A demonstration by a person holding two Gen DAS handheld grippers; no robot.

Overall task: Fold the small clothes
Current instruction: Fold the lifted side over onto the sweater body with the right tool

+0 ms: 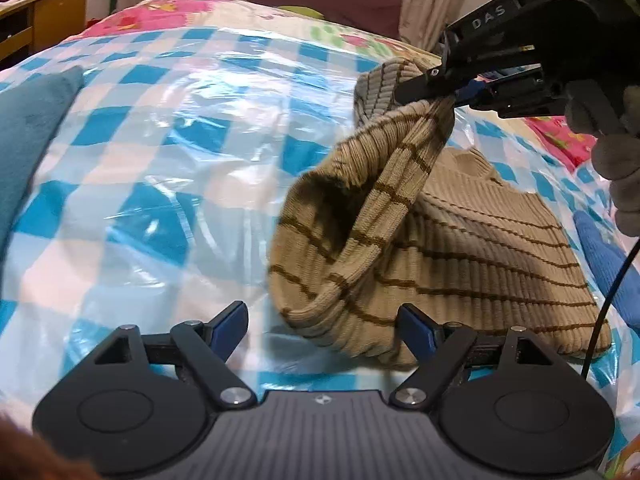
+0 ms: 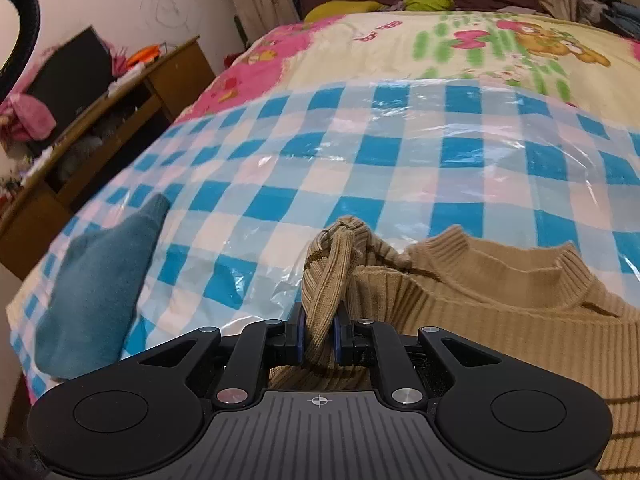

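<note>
A small tan ribbed sweater (image 1: 472,256) with thin brown stripes lies on the blue-and-white checked plastic sheet (image 1: 168,128). My right gripper (image 2: 319,338) is shut on its sleeve (image 2: 326,280) and holds that sleeve lifted above the sweater's body; it also shows in the left wrist view (image 1: 448,90) at the upper right. The sweater's collar (image 2: 508,264) lies flat to the right. My left gripper (image 1: 322,326) is open and empty, low over the sheet at the sweater's near hem.
A teal garment (image 2: 100,280) lies on the sheet's left side, a blue one (image 1: 600,256) at the right edge. A cartoon-print bedspread (image 2: 460,48) covers the bed beyond. A wooden desk (image 2: 120,104) stands left of the bed.
</note>
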